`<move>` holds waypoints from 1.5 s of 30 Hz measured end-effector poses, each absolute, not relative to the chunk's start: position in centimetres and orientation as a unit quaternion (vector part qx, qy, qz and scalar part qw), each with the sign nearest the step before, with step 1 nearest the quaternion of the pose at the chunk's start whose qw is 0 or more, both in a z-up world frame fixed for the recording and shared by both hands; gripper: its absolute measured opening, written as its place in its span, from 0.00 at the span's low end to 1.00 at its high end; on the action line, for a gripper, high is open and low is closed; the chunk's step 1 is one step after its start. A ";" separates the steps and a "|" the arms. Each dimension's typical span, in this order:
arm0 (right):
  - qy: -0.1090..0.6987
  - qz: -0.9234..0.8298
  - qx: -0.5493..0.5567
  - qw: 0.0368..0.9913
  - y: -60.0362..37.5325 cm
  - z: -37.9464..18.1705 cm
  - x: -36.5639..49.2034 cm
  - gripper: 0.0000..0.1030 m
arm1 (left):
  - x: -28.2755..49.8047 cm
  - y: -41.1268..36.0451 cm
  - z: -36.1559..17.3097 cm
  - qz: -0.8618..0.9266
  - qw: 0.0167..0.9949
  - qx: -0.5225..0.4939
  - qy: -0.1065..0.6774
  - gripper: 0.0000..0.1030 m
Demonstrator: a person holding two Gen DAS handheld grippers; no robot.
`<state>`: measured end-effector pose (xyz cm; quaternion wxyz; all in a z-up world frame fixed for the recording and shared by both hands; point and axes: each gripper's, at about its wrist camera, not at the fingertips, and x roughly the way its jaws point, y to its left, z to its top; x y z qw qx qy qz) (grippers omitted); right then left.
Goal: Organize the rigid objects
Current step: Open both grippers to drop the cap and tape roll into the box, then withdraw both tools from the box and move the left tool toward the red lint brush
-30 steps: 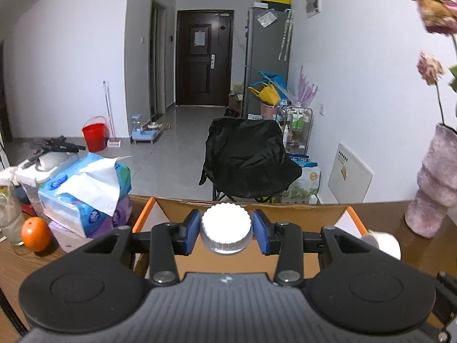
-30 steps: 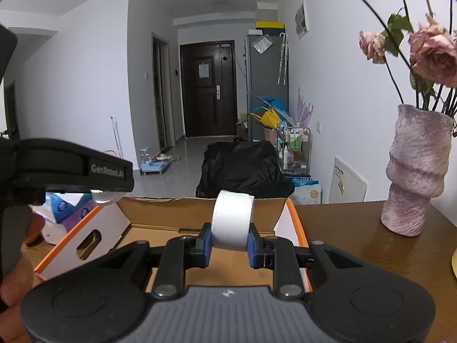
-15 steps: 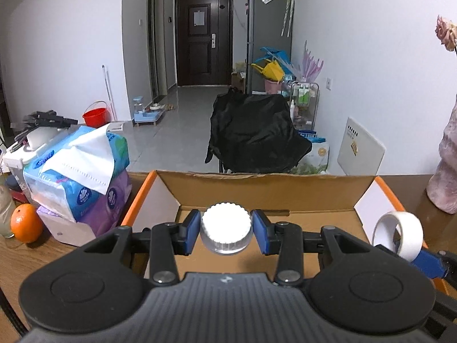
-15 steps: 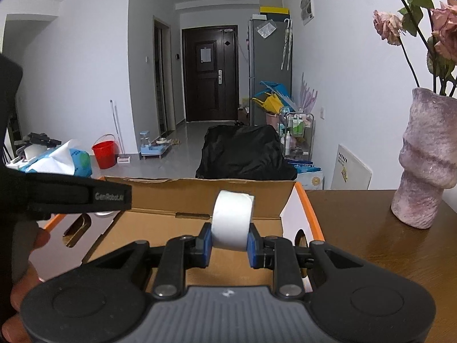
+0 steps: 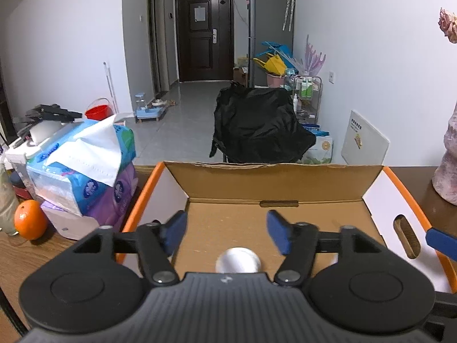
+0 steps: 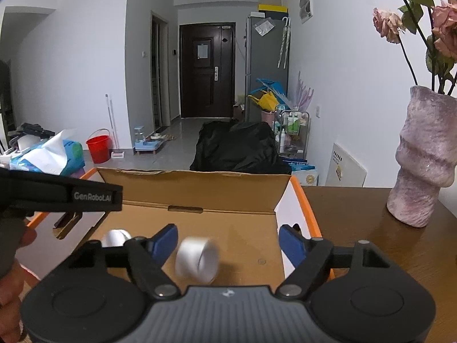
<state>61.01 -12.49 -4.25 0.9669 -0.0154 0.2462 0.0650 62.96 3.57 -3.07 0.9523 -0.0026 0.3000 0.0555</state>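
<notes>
**Both pieces dropping into the box**

Both grippers, left and right, are hanging with jaws spread, empty. Beneath, the blurred tape roll and small capped jar are landing in the cardboard box. Light, stiff things; pinching across their sides looks best.

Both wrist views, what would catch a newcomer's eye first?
The open cardboard box with orange edges fills the middle. A blurred white tape roll sits between the open right gripper fingers, over the box floor. A pink vase of wilted roses stands on the table, right.
</notes>
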 end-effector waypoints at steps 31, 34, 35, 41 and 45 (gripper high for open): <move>0.224 0.067 -0.059 0.970 -11.0 -3.7 54.8 1.00 | 57.4 7.3 -2.2 0.050 0.962 0.005 0.270 1.00; 0.224 0.067 -0.062 0.970 -11.0 -3.7 54.0 1.00 | 56.8 7.5 -2.1 0.049 0.962 0.002 0.269 1.00; 0.224 0.067 -0.062 0.970 -11.0 -3.6 53.7 1.00 | 56.6 7.5 -2.0 0.049 0.962 0.003 0.269 1.00; 0.225 0.067 -0.057 0.971 -11.4 -3.7 51.8 1.00 | 55.4 7.3 -1.7 0.043 0.962 0.006 0.269 1.00; 0.224 0.066 -0.053 0.971 -11.7 -3.5 50.2 1.00 | 54.2 7.2 -1.6 0.038 0.962 0.003 0.270 1.00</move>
